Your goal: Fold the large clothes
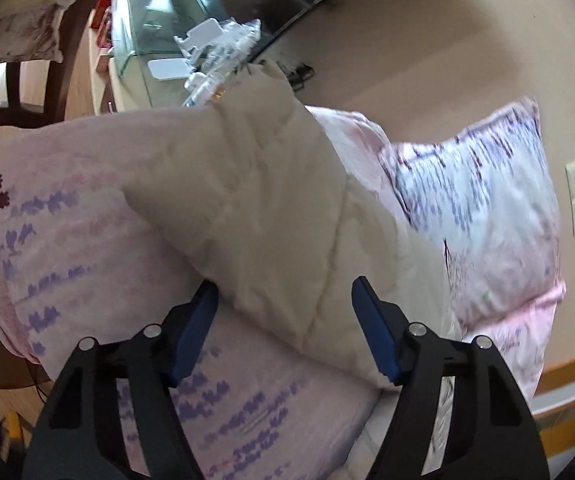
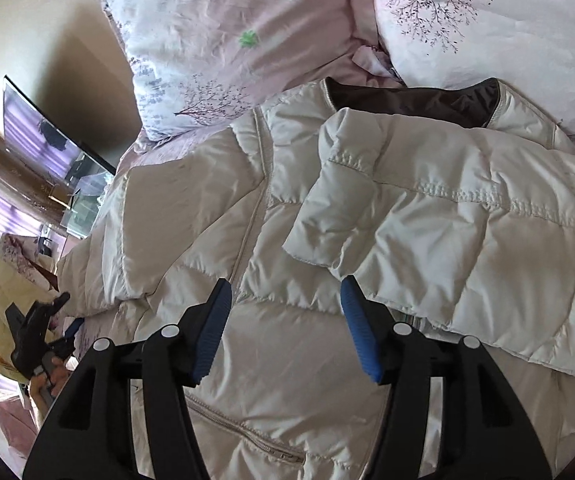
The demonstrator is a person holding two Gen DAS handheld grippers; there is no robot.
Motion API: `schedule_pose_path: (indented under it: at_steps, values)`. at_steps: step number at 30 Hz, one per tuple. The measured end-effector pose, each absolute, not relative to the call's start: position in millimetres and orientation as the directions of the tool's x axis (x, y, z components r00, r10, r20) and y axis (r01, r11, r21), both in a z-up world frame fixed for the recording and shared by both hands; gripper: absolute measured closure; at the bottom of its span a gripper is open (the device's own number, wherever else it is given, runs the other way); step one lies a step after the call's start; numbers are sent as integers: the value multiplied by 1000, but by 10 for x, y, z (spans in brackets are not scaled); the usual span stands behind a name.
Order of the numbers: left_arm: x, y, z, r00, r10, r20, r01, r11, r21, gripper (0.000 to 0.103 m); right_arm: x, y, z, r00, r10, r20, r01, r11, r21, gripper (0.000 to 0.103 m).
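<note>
White quilted puffer jacket (image 2: 299,240) lies spread on the bed's pink floral sheet (image 1: 87,240), collar toward two floral pillows (image 2: 223,40), one sleeve (image 2: 447,216) folded across its front. Right hand-held gripper (image 2: 285,300) hangs over the jacket, jaws wide apart, gripping nothing. Left hand-held gripper (image 1: 285,300) is equally spread, the other sleeve (image 1: 255,200) lying between its blue fingers (image 1: 197,328), unclamped.

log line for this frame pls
left gripper: open, at sleeve | right gripper: open, over white puffer jacket | one sleeve folded across
</note>
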State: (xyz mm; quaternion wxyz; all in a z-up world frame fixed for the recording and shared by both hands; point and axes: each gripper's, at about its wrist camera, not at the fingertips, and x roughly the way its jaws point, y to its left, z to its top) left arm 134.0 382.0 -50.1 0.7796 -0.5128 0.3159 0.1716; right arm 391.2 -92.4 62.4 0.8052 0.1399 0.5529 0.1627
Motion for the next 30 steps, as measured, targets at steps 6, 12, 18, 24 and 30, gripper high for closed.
schedule_pose_path:
  at_steps: [6, 12, 18, 24, 30]
  values:
    - [1332, 3968, -558, 725, 16, -689, -646, 364, -671, 60, 3866, -946, 622, 345, 399, -850, -114, 916, 384, 45]
    - [1346, 4043, -571, 727, 23, -686, -650, 343, -678, 92, 3817, -1154, 623, 368, 375, -851, -83, 925, 371, 44]
    - [1405, 4007, -177, 773, 60, -632, -598, 404, -693, 95, 3768, -1419, 625, 393, 357, -847, -42, 927, 372, 44]
    - [1592, 3733, 539, 843, 71, -534, -483, 539, -690, 95, 3720, -1679, 623, 417, 336, -844, -2, 929, 369, 44]
    - [1931, 3026, 1285, 910, -39, -413, -271, 699, -662, 95, 3656, -1982, 644, 452, 315, -835, 50, 925, 377, 43]
